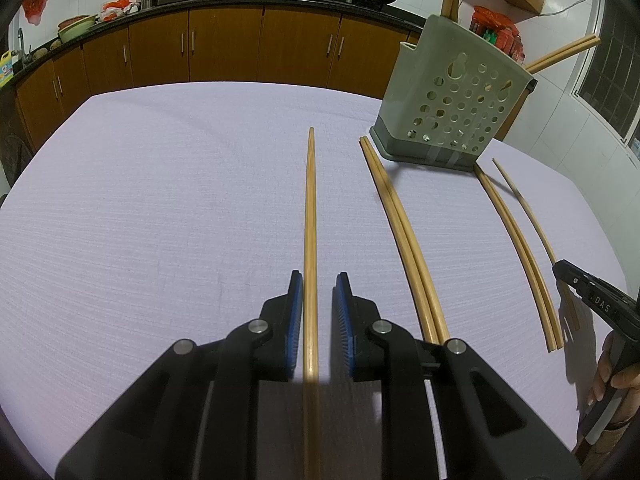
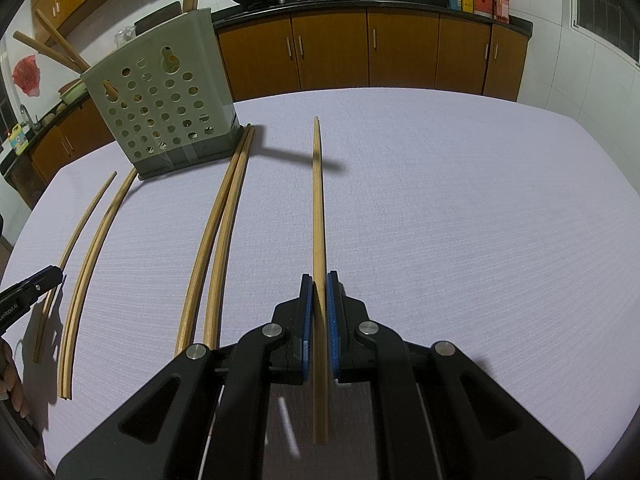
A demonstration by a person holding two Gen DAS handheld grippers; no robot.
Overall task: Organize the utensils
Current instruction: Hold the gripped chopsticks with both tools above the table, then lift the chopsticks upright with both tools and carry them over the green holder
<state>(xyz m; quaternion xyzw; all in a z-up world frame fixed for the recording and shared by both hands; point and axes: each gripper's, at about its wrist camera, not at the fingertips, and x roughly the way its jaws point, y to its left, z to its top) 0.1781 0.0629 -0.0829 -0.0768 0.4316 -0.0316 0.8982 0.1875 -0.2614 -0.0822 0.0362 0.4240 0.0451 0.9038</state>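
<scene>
The left tongs [image 1: 319,277] stand released, low over the lilac tablecloth [image 1: 160,220]. They straddle a single pale wooden chopstick [image 1: 310,208], which lies against their left blue pad with a gap at the other. Just right of them lies a touching pair of wooden chopsticks [image 1: 400,232], and farther right a second wooden pair [image 1: 516,240]. Ahead and to the right stands the grey perforated plastic utensil holder [image 1: 452,96], with chopsticks leaning out of its top.

The right tongs [image 2: 319,278] are clenched on a lone wooden chopstick [image 2: 318,200]. It points forward, with its near end poking back past the pads. The holder [image 2: 168,100] sits ahead to their left.
</scene>
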